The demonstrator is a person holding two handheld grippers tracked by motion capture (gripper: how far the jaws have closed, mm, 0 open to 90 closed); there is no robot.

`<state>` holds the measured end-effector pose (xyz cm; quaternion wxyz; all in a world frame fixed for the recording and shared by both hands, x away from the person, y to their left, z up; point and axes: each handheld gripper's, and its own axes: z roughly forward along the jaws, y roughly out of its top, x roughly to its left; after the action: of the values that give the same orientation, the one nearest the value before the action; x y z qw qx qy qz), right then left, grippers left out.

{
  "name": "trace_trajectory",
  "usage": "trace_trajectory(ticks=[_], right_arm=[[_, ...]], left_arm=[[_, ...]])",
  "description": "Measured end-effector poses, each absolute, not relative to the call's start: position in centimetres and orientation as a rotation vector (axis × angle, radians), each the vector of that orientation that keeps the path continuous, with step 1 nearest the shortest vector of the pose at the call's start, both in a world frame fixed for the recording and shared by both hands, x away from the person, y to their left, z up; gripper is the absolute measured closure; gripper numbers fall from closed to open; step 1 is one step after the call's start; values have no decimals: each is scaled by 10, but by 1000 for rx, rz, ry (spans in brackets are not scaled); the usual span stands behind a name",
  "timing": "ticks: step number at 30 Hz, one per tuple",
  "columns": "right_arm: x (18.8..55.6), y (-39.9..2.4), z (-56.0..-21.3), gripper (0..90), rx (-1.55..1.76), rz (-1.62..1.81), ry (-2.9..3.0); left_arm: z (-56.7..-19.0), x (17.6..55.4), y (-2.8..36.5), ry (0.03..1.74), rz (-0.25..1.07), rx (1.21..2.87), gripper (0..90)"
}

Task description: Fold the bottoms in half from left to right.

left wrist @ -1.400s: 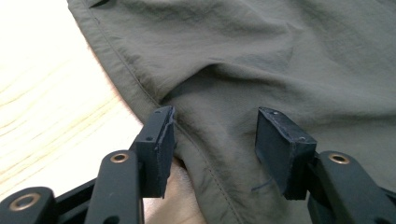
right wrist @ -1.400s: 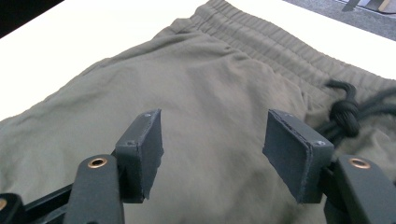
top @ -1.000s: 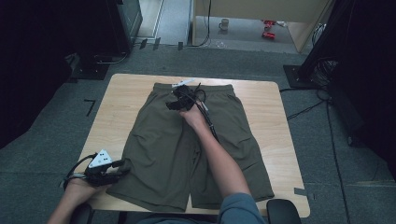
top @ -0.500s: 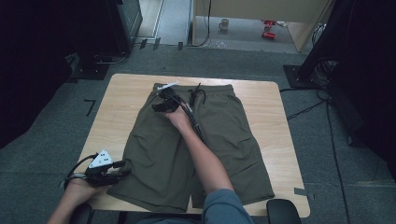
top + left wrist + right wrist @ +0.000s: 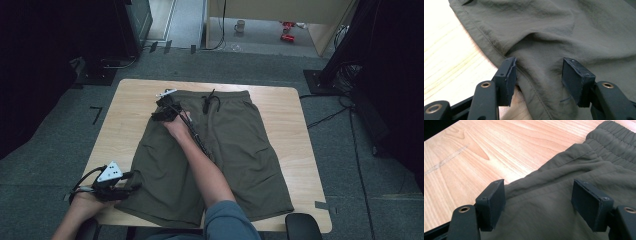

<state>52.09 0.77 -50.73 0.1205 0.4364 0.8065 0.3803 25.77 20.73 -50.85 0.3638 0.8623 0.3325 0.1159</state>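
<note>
From above, the olive shorts (image 5: 220,150) lie flat mid-table (image 5: 125,100), unfolded. My left gripper (image 5: 537,75) gapes over their hem at seven o'clock. My right gripper (image 5: 539,197) gapes at eleven, beside the waistband; nothing grasped yet.

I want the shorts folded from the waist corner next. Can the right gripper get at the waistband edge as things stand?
Probably yes. The right gripper hangs open over the shorts near the waistband, jaws straddling the side edge, and nothing lies between them and the cloth.
</note>
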Motion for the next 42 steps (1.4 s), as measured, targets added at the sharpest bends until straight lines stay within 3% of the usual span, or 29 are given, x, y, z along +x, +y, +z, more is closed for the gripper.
trace_trajectory(ticks=[7,9,18,20,21,24,28,31,42], right_arm=[[517,14,-514,361,1235,1040,2314],[513,16,-516,437,1168,1048,2307],[509,12,-519,610,1193,1071,2244],[506,13,-519,701,1177,1073,2251],[503,17,-519,790,1138,1065,2259],[499,21,-519,853,1090,1034,2256],[498,26,-519,880,1072,1006,2246],[502,21,-515,889,1156,1033,2279],[513,-11,-466,888,1185,1062,2399]], left_arm=[[-508,258,208,878,304,2212,534],[-508,258,207,880,300,2210,565],[-505,257,199,880,269,2228,666],[-505,258,198,876,262,2226,702],[-505,259,197,879,254,2228,746],[-504,261,193,885,243,2239,791],[-502,263,191,896,227,2253,845],[-497,267,197,917,137,2200,859],[-444,262,179,810,122,2026,877]])
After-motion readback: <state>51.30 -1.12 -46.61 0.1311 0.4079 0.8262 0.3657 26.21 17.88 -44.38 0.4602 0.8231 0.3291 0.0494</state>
